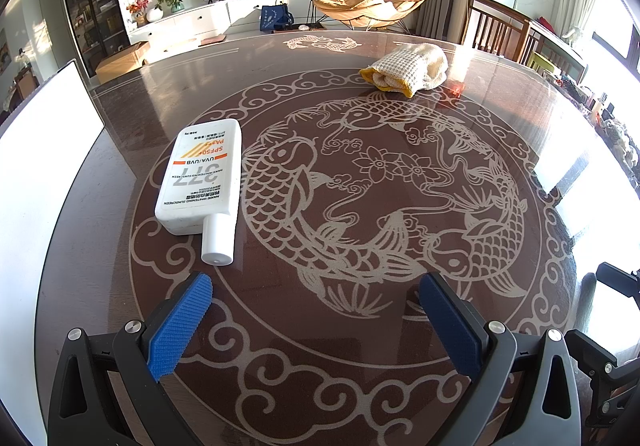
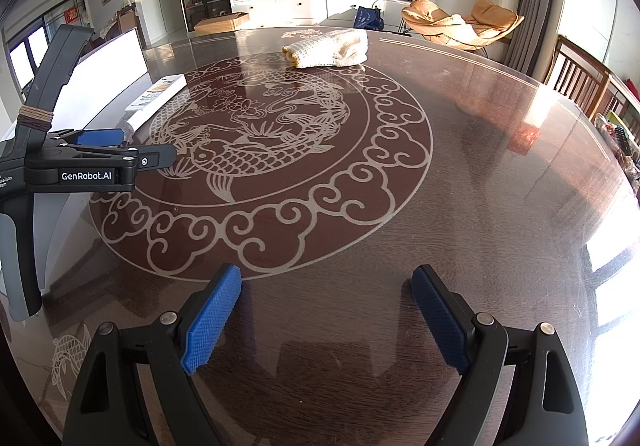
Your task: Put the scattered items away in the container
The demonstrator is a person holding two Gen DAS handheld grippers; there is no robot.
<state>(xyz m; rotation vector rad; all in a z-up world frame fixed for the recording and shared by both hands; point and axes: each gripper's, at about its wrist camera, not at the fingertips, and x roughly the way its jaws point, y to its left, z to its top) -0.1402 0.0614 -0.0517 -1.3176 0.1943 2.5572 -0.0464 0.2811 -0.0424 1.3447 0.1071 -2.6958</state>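
Note:
A white sunscreen bottle [image 1: 202,176] lies flat on the table, cap toward me, just ahead and left of my left gripper [image 1: 316,286], which is open and empty. It also shows in the right wrist view [image 2: 158,96]. A rolled cream and yellow towel [image 1: 406,70] lies at the far side of the table, also in the right wrist view [image 2: 328,48]. A white container [image 1: 44,150] stands at the table's left edge, beside the bottle, and shows in the right wrist view [image 2: 108,62]. My right gripper [image 2: 326,282] is open and empty over bare table.
The dark glass table [image 2: 480,166] carries a round koi pattern. The left gripper's body [image 2: 80,162] shows at the left of the right wrist view. Wooden chairs [image 1: 500,30] stand at the table's far right edge. Clutter lies along the right edge [image 1: 600,114].

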